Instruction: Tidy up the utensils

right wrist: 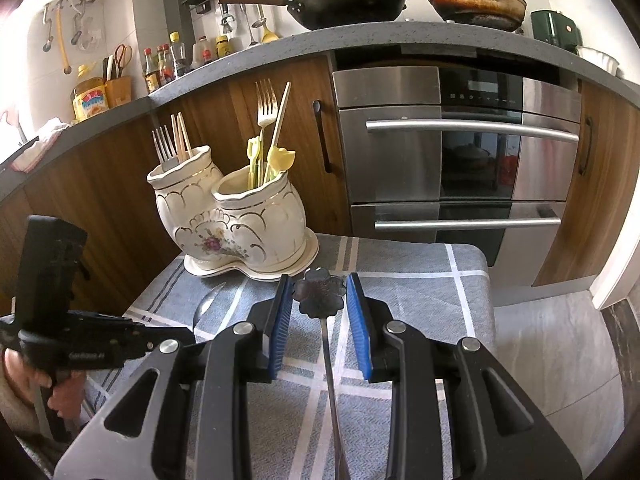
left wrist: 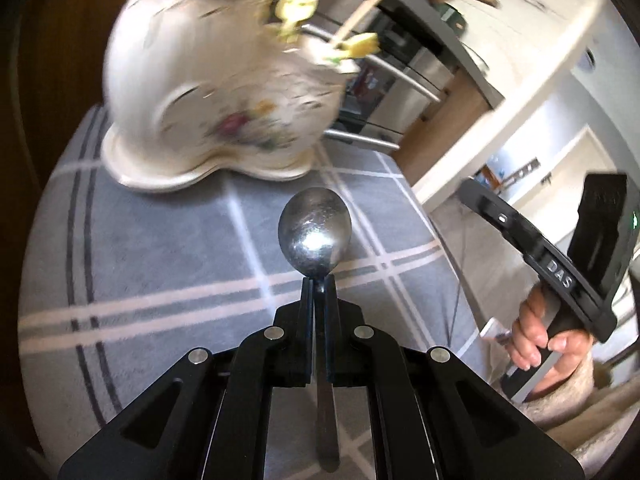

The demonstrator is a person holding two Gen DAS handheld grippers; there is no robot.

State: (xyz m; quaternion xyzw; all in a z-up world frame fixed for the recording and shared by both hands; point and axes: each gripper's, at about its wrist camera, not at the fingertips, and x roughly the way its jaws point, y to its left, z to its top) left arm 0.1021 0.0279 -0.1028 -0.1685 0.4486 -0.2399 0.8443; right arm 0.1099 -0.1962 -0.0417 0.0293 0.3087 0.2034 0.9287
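Observation:
My left gripper (left wrist: 319, 282) is shut on the neck of a metal spoon (left wrist: 315, 231), held above the grey checked cloth (left wrist: 160, 260), its bowl pointing at the white ceramic twin-pot utensil holder (left wrist: 216, 92). In the right wrist view the holder (right wrist: 236, 220) stands at the cloth's far left with forks (right wrist: 266, 104), chopsticks and yellow plastic utensils in it. My right gripper (right wrist: 319, 308) is open, its blue pads (right wrist: 280, 320) on either side of a dark flower-headed utensil (right wrist: 319, 293) lying on the cloth. The left gripper body (right wrist: 80, 344) shows at lower left.
The cloth-covered table (right wrist: 460, 288) stands in front of wooden cabinets (right wrist: 120, 184) and a steel oven (right wrist: 456, 152). A counter above carries woks (right wrist: 352, 0), bottles and a knife block. Tiled floor (right wrist: 560, 352) lies to the right. The right gripper's handle (left wrist: 560, 272) is at the left wrist view's right.

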